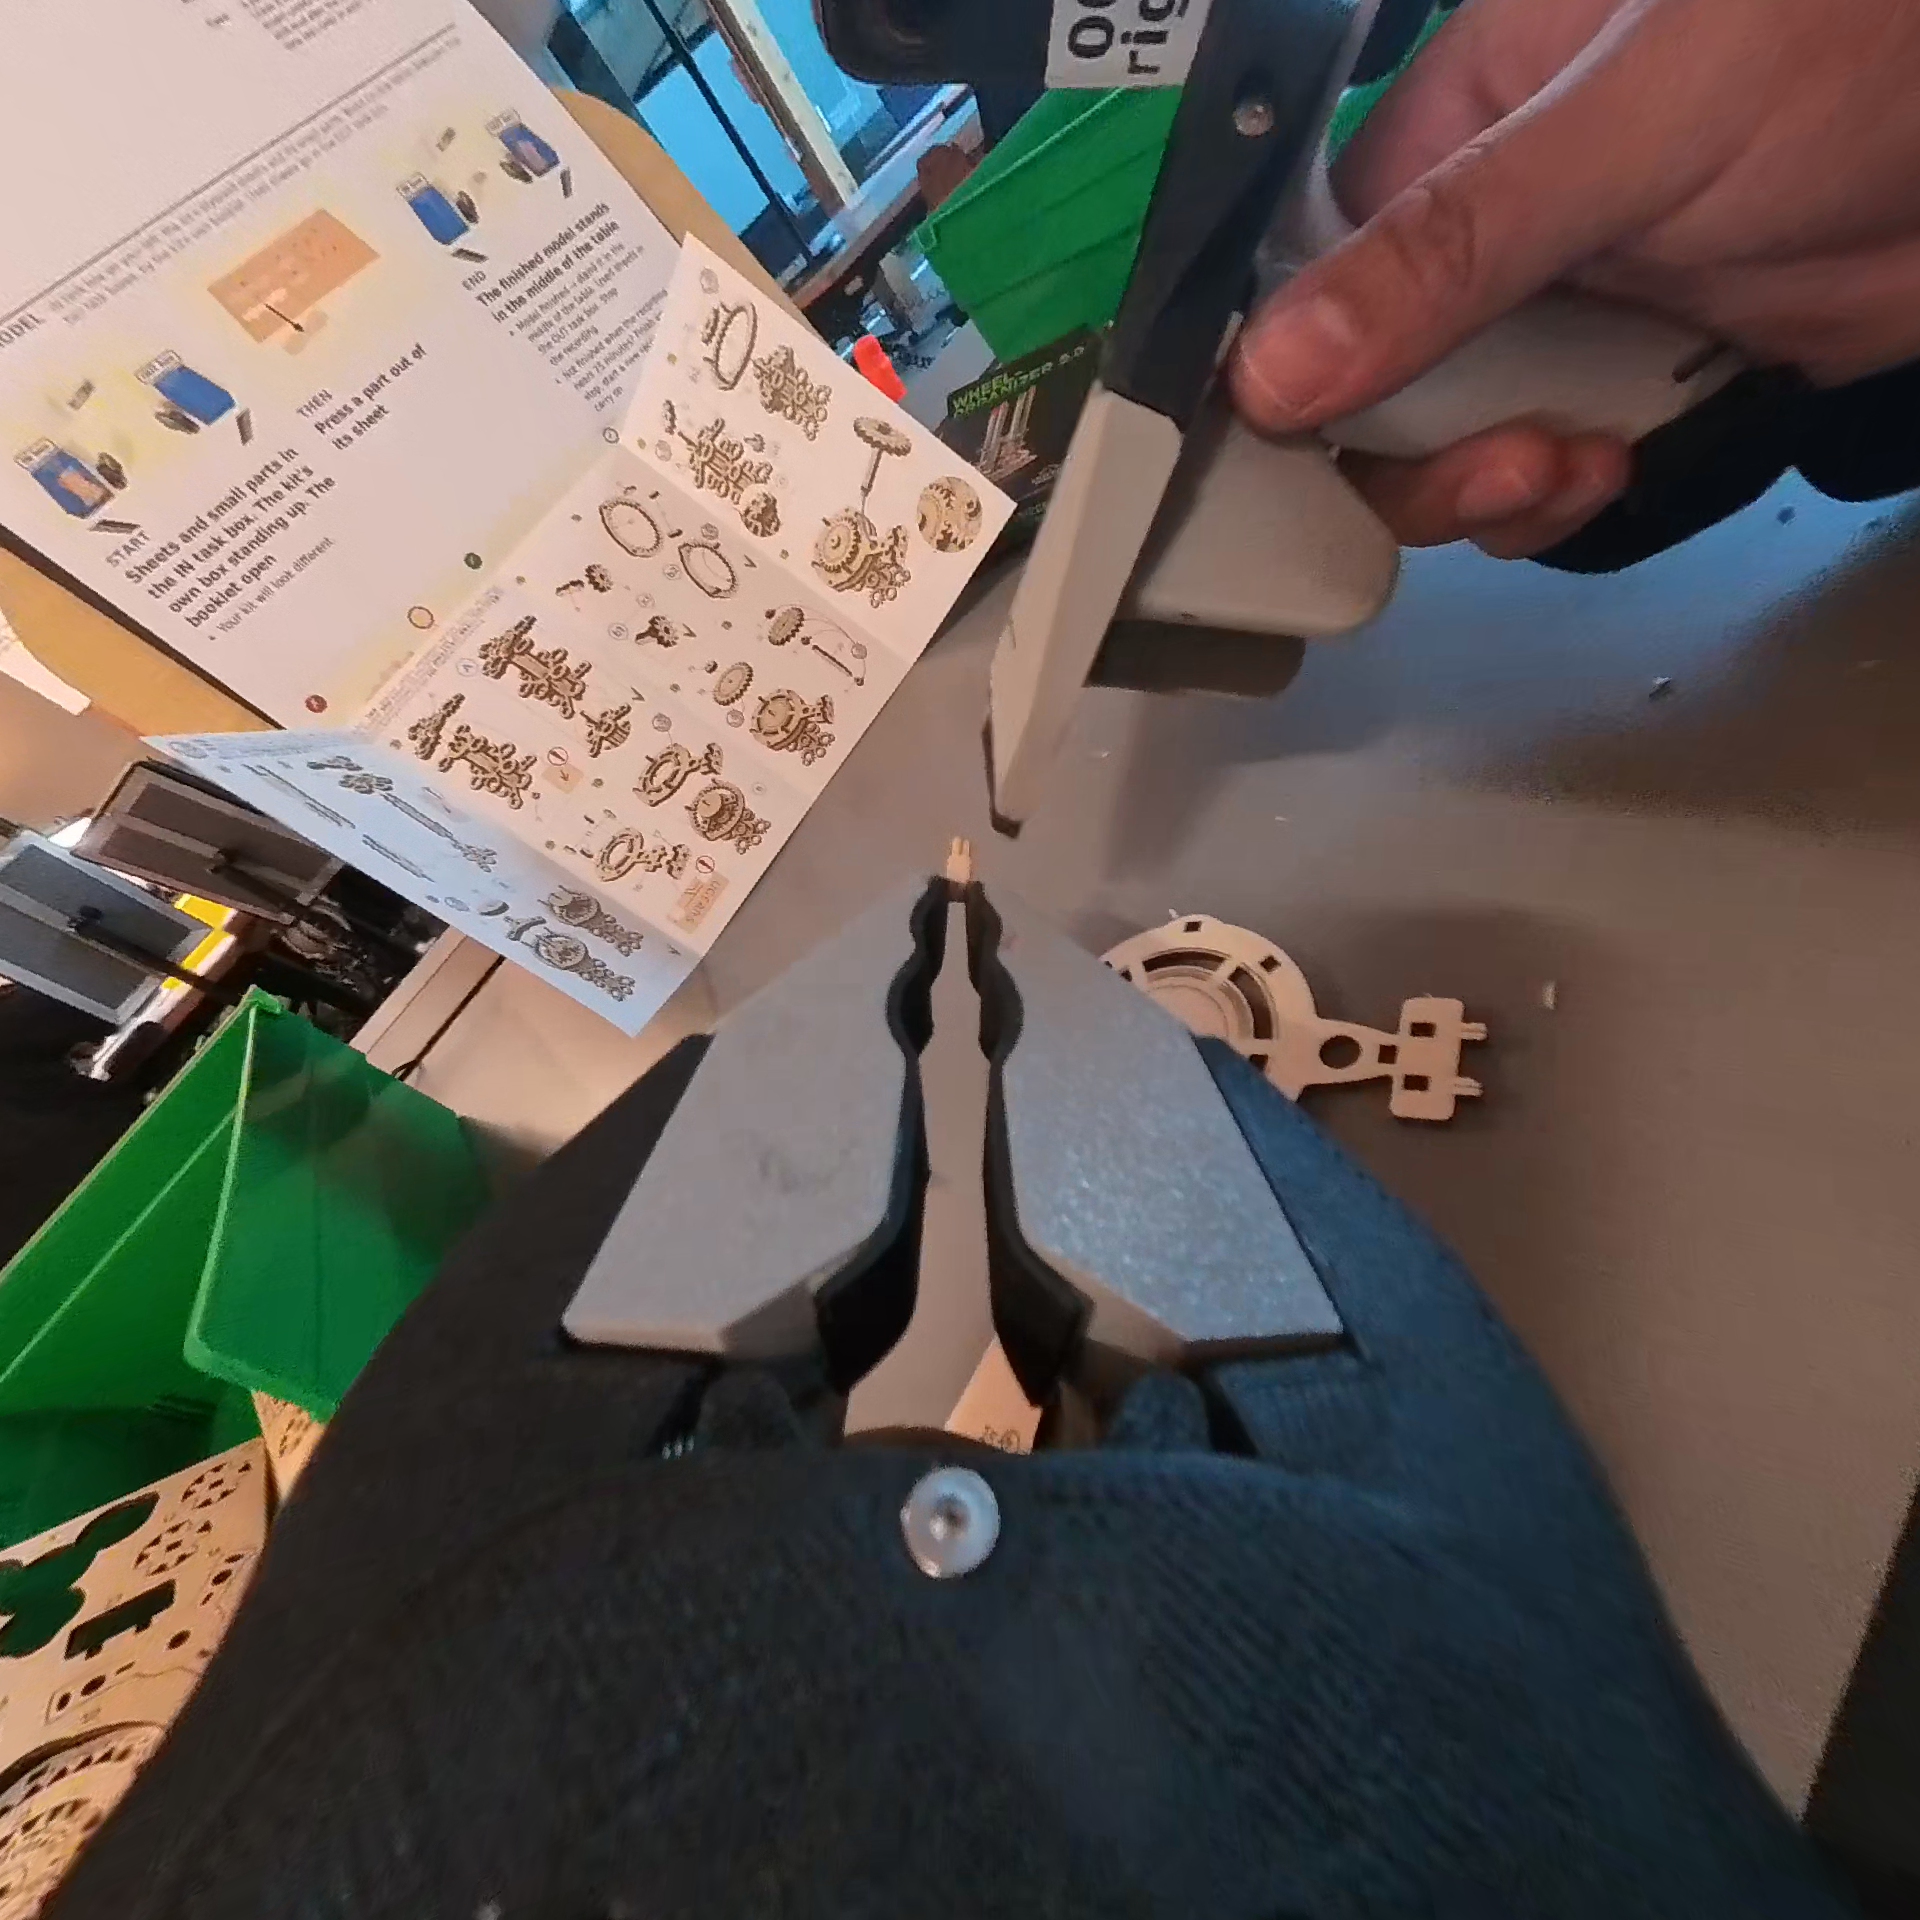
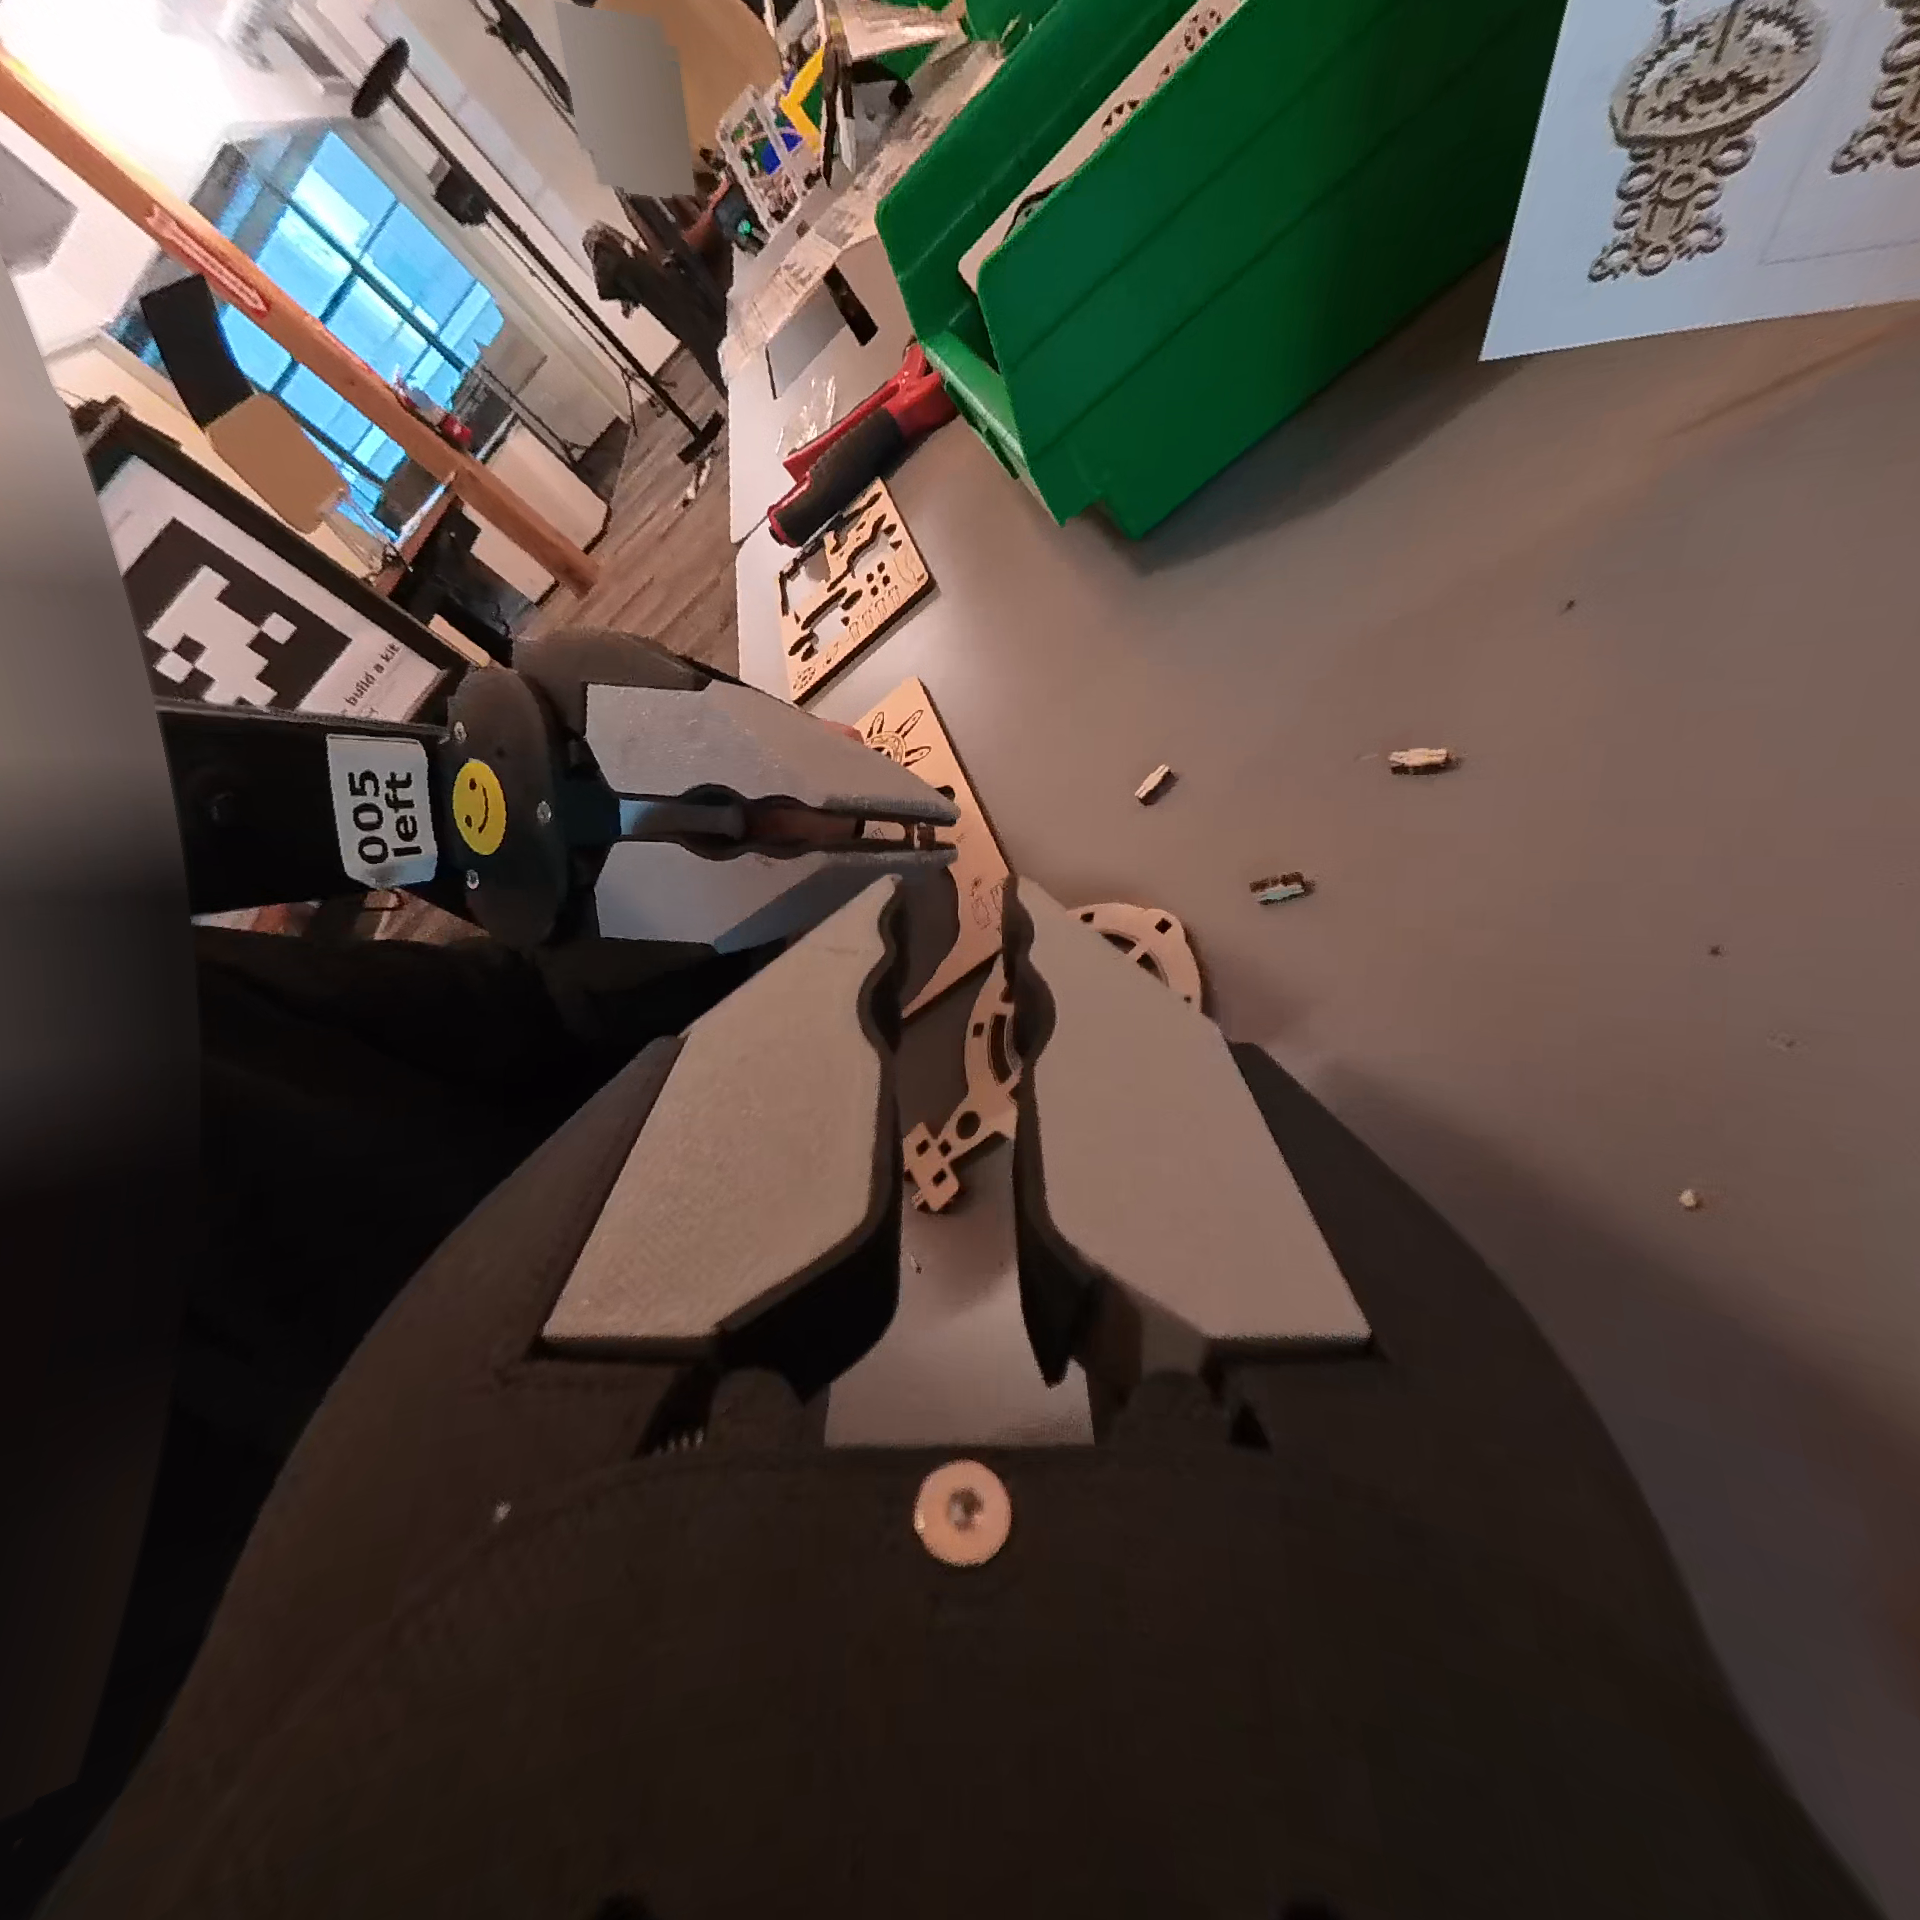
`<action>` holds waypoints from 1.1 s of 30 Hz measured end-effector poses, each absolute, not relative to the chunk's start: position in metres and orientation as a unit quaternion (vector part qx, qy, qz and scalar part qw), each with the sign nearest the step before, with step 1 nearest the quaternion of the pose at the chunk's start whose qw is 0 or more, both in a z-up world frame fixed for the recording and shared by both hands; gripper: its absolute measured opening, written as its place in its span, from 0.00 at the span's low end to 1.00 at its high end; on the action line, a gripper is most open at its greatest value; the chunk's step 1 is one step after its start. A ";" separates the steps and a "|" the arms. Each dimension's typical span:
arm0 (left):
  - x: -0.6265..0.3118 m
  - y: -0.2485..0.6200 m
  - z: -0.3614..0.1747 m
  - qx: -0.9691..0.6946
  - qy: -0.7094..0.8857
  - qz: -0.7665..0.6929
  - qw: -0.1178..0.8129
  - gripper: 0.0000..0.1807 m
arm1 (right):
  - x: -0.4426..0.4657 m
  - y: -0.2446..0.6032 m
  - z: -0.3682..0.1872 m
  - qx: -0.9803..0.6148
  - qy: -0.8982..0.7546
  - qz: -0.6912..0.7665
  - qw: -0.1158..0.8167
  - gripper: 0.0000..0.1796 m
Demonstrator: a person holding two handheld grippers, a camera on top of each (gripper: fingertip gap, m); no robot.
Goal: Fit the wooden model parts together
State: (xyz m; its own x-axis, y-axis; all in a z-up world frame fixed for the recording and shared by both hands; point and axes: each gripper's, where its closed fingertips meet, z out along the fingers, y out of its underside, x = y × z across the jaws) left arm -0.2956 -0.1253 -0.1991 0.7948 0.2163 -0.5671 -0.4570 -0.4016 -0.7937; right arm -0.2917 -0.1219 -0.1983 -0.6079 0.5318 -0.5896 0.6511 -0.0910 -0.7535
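The left gripper (image 1: 957, 881) pinches a wooden peg (image 1: 958, 854) (too small to identify).

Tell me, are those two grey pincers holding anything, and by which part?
The left gripper pinches a tiny pale wooden peg by its lower end, notched tip protruding. The right gripper is open, holding nothing.

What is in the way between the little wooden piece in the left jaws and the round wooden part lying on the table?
Nothing visible. The little wooden peg in the left gripper has only bare table between it and the round wooden part. The right gripper hovers nearby, open.
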 end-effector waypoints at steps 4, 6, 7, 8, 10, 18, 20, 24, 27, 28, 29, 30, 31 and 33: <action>-0.295 -0.124 -0.201 -0.778 0.083 0.320 0.534 0.00 | -0.294 -0.124 -0.197 0.435 0.669 -0.600 0.052 0.06; -0.295 -0.124 -0.201 -0.777 0.084 0.322 0.535 0.00 | -0.294 -0.128 -0.197 0.430 0.671 -0.601 0.056 0.06; -0.295 -0.125 -0.200 -0.775 0.083 0.322 0.537 0.00 | -0.294 -0.129 -0.197 0.429 0.672 -0.601 0.056 0.06; -0.295 -0.125 -0.199 -0.774 0.083 0.320 0.540 0.00 | -0.294 -0.130 -0.198 0.428 0.674 -0.599 0.056 0.05; -0.294 -0.125 -0.198 -0.772 0.084 0.318 0.544 0.00 | -0.294 -0.134 -0.196 0.421 0.674 -0.605 0.058 0.04; -0.293 -0.129 -0.190 -0.757 0.077 0.312 0.569 0.00 | -0.289 -0.138 -0.185 0.386 0.661 -0.640 0.070 0.00; -0.293 -0.129 -0.190 -0.757 0.079 0.315 0.568 0.00 | -0.289 -0.136 -0.184 0.380 0.658 -0.646 0.065 0.02; -0.290 -0.128 -0.192 -0.754 0.093 0.326 0.562 0.00 | -0.287 -0.133 -0.183 0.368 0.658 -0.655 0.055 0.02; -0.290 -0.127 -0.192 -0.753 0.096 0.332 0.560 0.00 | -0.286 -0.134 -0.184 0.366 0.659 -0.654 0.062 0.04; -0.291 -0.127 -0.192 -0.753 0.095 0.332 0.560 0.00 | -0.286 -0.134 -0.184 0.365 0.659 -0.655 0.062 0.04; -0.291 -0.127 -0.192 -0.753 0.095 0.332 0.560 0.00 | -0.287 -0.133 -0.184 0.366 0.658 -0.655 0.059 0.05; -0.291 -0.128 -0.192 -0.752 0.094 0.331 0.562 0.00 | -0.287 -0.133 -0.184 0.367 0.659 -0.655 0.057 0.05; -0.291 -0.128 -0.191 -0.752 0.093 0.330 0.563 0.00 | -0.288 -0.132 -0.184 0.369 0.659 -0.653 0.055 0.05; -0.292 -0.128 -0.190 -0.751 0.087 0.327 0.566 0.00 | -0.290 -0.130 -0.187 0.377 0.662 -0.645 0.051 0.04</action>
State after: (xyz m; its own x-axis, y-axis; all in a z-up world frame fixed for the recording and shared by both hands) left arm -0.2921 -0.1284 -0.1901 0.7707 0.2392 -0.5906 -0.5018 -0.3434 -0.7939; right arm -0.2899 -0.1304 -0.1872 -0.7100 0.4335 -0.5549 0.5658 -0.1180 -0.8161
